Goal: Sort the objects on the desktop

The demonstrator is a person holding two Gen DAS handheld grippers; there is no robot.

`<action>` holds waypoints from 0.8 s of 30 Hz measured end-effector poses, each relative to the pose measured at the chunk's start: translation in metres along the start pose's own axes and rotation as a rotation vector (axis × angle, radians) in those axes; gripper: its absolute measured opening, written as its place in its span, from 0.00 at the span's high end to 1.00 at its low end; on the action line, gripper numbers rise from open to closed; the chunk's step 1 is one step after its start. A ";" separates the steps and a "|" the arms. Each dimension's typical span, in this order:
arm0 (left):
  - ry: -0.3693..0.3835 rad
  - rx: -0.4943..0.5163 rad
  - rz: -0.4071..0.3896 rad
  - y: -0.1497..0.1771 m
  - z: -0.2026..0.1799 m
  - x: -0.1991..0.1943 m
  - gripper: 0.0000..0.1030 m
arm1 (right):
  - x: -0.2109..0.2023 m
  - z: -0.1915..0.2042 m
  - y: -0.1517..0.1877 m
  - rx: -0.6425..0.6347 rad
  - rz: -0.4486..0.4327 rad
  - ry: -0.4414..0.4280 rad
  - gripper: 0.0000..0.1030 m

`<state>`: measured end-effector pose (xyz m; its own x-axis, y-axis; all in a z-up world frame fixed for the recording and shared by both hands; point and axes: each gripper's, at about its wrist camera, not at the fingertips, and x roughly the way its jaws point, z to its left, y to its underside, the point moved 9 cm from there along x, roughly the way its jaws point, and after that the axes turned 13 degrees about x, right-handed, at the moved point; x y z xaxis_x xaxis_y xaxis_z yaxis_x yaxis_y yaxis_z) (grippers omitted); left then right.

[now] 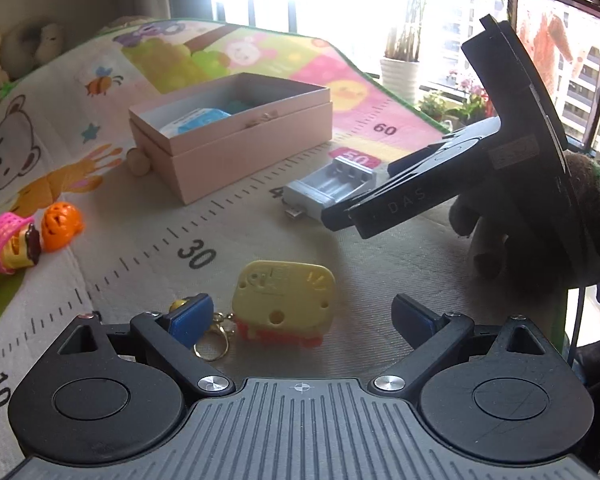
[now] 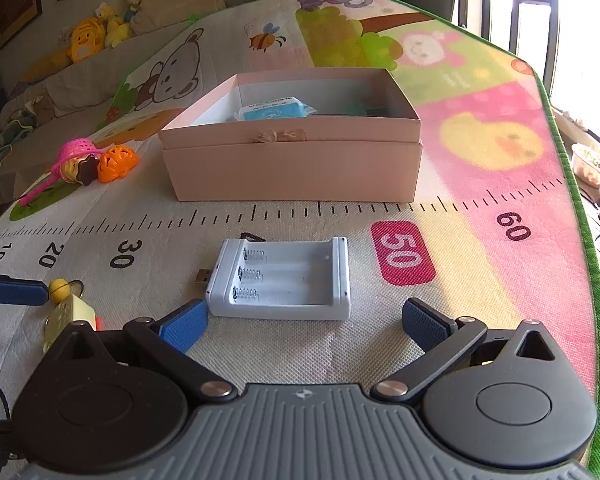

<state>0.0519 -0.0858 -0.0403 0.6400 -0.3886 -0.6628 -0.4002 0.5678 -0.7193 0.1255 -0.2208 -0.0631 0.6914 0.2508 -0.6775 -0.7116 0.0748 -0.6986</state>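
Nearest the left wrist camera, the left gripper (image 1: 302,318) has its 2 blue-padded fingers spread wide, holding nothing. Between them, closer to the left finger, lies a pale yellow plastic keychain toy with an orange base (image 1: 283,306), flat on the printed play mat (image 1: 380,264); its gold key ring (image 1: 212,346) sits just beside the left fingertip, and whether the 2 touch cannot be told.

Nearest the right wrist camera, the right gripper (image 2: 305,320) is likewise spread wide with nothing in its grasp. The white plastic 3-slot battery charger with a USB plug (image 2: 281,278) lies on the mat just ahead of the gap between the fingers, its near left corner right at the left blue pad (image 2: 185,326); contact cannot be confirmed. The right pad stands apart from it. In the left wrist view the right gripper's fingertips hang over the near end of the charger.

Farther on, past the ruler marks 30 to 60, stands an open pink cardboard box (image 2: 296,168) holding a blue-and-white packet (image 2: 274,109). Left of the box, well apart, lie an orange plastic pumpkin (image 2: 117,163) and a pink mesh scoop (image 2: 70,158) touching a yellow and brown toy.
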 end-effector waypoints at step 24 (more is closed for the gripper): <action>-0.167 -0.148 0.046 -0.001 0.059 0.031 0.40 | -0.009 -0.013 -0.007 0.133 -0.028 -0.093 0.00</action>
<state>0.1106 -0.0558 -0.0485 0.7140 -0.2323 -0.6605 -0.5151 0.4647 -0.7202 0.1261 -0.2361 -0.0552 0.7015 0.3341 -0.6295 -0.7063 0.2085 -0.6765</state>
